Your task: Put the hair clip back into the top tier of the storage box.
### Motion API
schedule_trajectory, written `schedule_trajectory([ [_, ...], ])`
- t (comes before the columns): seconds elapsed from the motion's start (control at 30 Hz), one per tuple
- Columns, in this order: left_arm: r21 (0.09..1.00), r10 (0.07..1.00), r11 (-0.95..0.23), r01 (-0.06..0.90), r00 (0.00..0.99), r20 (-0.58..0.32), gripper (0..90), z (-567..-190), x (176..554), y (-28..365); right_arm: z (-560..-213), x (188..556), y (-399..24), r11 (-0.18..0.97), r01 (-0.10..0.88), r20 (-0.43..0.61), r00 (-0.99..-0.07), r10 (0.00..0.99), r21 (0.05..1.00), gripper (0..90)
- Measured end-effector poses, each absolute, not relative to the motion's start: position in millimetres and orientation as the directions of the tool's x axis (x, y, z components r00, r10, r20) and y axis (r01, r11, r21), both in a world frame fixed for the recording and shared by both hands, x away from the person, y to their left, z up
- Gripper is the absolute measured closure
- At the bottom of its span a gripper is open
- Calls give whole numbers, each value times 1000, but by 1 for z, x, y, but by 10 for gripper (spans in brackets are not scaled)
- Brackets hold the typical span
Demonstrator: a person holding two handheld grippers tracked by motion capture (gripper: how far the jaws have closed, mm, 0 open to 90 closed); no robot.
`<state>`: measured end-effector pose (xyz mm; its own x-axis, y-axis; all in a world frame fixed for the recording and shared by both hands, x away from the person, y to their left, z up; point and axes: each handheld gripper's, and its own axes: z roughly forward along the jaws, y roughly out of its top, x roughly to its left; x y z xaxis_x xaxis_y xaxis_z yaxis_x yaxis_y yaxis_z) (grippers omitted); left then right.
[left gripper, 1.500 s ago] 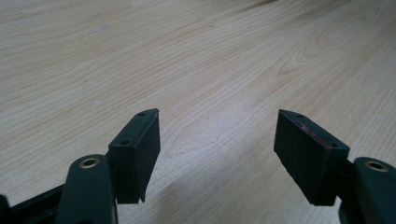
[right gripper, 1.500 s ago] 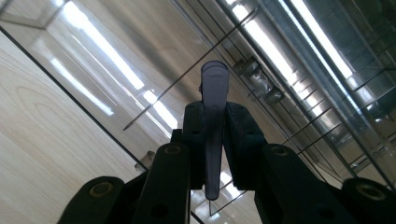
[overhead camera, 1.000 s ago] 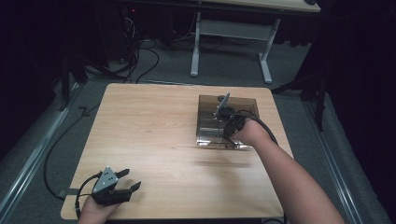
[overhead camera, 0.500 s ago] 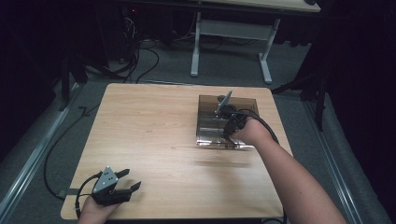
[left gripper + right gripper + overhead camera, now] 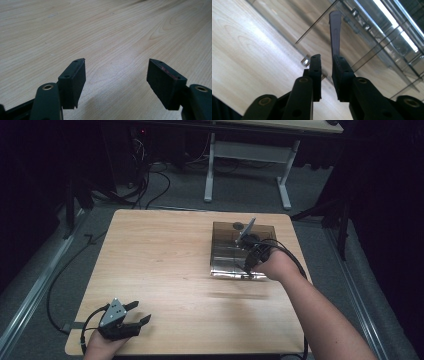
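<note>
Right claw [image 5: 325, 62]: your jaws have just been closing, a thin grey strip [image 5: 335, 30] between them; whether they press it, you cannot tell.
Strip: standing over the smoky clear box [image 5: 225, 237] on the surface [image 5: 160, 265].
Left claw [image 5: 116, 75]: yours is apart, holding nothing.

Light wood-grain rectangular table [image 5: 165, 270] on grey floor [image 5: 325, 240]. 1 smoky transparent plastic box [image 5: 227, 262] with inner dividers sits directly on the tabletop, at its far right quarter, near the right edge. The left hand's black gripper [image 5: 131, 320] rests at the near left corner.
</note>
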<state>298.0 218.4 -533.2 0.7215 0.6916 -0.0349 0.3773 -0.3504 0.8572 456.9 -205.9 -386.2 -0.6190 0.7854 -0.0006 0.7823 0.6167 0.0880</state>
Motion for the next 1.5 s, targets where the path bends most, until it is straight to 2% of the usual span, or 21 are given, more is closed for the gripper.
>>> schedule_trajectory([
  [0.5, 857, 695, -348, 380, 718, -36, 320, -533, 298, 218, -387, 425, -218, 612, 784, 14, -616, 788, 102, 832],
  [0.9, 858, 696, -345, 380, 717, -37, 320, -533, 298, 218, -415, 405, -226, 585, 793, 32, -598, 801, 168, 684],
  [1.1, 860, 698, -343, 379, 715, -37, 320, -533, 298, 218, -442, 386, -227, 567, 789, 45, -592, 805, 238, 639],
  [1.17, 859, 698, -343, 379, 715, -37, 319, -533, 298, 218, -448, 380, -229, 533, 800, 85, -573, 815, 274, 626],
  [1.37, 857, 700, -347, 381, 714, -34, 319, -533, 298, 218, -468, 361, -230, 521, 761, 45, -580, 814, 387, 615],
  [1.5, 863, 703, -341, 372, 710, -29, 319, -533, 297, 218, -482, 348, -235, 471, 747, 76, -566, 821, 470, 607],
])
